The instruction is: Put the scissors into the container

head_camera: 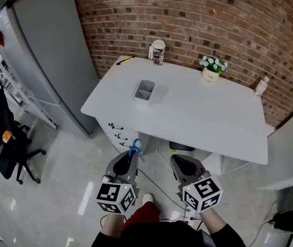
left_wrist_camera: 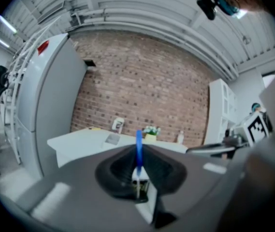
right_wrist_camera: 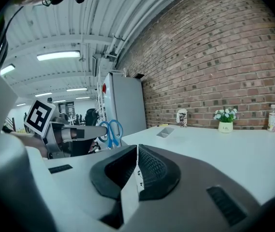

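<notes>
Blue-handled scissors (head_camera: pixel 135 148) stick out of my left gripper (head_camera: pixel 131 158), which is shut on them below the table's near edge. In the left gripper view the scissors (left_wrist_camera: pixel 138 149) stand edge-on between the closed jaws. From the right gripper view the scissors (right_wrist_camera: pixel 110 133) show at the tip of the left gripper (right_wrist_camera: pixel 86 132). My right gripper (head_camera: pixel 185 164) is shut with nothing between its jaws, beside the left one. The grey container (head_camera: pixel 144 90) sits on the white table (head_camera: pixel 213 122), left of the middle, far ahead of both grippers.
A cup (head_camera: pixel 158 52), a small potted flower (head_camera: pixel 212 69) and a little bottle (head_camera: pixel 261 86) line the table's back edge by the brick wall. A yellow pencil (head_camera: pixel 124 60) lies at the back left corner. A grey cabinet (head_camera: pixel 48 55) stands left; an office chair (head_camera: pixel 10 148) further left.
</notes>
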The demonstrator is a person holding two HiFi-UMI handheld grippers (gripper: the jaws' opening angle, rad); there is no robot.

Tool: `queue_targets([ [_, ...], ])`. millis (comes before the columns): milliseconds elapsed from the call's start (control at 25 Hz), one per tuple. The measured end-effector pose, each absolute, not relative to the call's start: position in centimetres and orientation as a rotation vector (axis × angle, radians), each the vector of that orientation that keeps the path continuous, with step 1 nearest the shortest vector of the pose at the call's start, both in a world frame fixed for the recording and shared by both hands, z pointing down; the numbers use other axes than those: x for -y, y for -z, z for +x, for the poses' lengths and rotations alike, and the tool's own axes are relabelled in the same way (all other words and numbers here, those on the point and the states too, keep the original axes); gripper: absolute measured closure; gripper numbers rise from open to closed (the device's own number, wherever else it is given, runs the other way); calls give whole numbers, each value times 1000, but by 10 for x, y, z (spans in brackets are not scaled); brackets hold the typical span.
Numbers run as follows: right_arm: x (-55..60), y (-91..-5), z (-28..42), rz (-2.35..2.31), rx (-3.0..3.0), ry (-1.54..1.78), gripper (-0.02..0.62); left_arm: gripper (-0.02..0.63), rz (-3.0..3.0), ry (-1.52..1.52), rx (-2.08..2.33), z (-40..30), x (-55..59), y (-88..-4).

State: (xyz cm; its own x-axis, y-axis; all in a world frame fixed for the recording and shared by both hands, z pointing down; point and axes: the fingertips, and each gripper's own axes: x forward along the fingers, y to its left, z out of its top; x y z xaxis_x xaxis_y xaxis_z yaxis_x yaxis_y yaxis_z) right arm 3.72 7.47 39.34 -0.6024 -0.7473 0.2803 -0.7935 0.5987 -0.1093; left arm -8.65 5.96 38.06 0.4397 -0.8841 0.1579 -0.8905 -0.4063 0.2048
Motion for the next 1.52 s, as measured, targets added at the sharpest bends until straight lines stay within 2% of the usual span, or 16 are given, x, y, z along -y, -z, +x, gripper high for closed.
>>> queue_targets([
  [720,-2,-391,-2,1298,2585,-300,586,578,2462,-30,1494,-122,17,-381],
  [1520,22,-392,-23,1265,2589,-279,586,578,2431,-20,1542,-156,37,-381],
])
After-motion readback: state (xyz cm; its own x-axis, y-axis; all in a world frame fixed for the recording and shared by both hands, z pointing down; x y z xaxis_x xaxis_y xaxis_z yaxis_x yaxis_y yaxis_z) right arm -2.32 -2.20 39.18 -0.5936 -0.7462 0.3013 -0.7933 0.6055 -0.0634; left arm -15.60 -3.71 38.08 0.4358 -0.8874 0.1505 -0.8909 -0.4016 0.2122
